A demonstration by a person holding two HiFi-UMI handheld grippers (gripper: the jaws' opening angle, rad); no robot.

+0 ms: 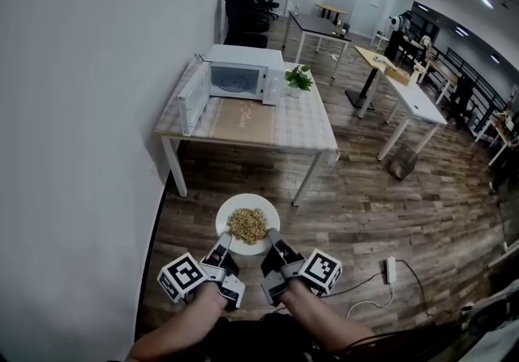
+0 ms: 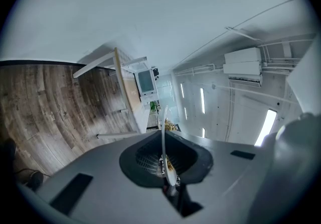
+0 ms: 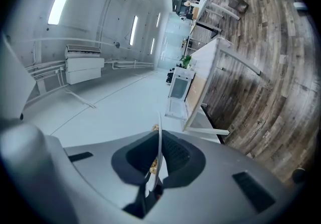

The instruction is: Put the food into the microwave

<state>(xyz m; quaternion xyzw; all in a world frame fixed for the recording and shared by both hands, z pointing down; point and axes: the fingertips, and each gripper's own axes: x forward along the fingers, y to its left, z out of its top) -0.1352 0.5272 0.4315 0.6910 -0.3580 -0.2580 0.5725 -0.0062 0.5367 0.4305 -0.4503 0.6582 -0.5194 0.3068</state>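
A person stands on a wooden floor [image 1: 365,206] and looks steeply down at a white plate [image 1: 226,214] heaped with pale brown food [image 1: 247,225], carried in the air in front of their body. The left gripper [image 1: 222,250] clamps the plate's near left rim and the right gripper [image 1: 274,245] clamps its near right rim. In each gripper view the thin plate edge runs between that gripper's fingers, which are closed narrowly on it. Well ahead stands a bench [image 1: 272,131] against the wall, carrying a white microwave [image 1: 243,76] with a small potted plant [image 1: 298,79] just beside it. The microwave door [image 1: 193,99] hangs wide open to the left, so the opening looks ready. The task seems early to midway: the food is picked up and held level, but it is well apart from the bench. What remains, by this reading, is carrying it over, sliding the plate inside and letting go.
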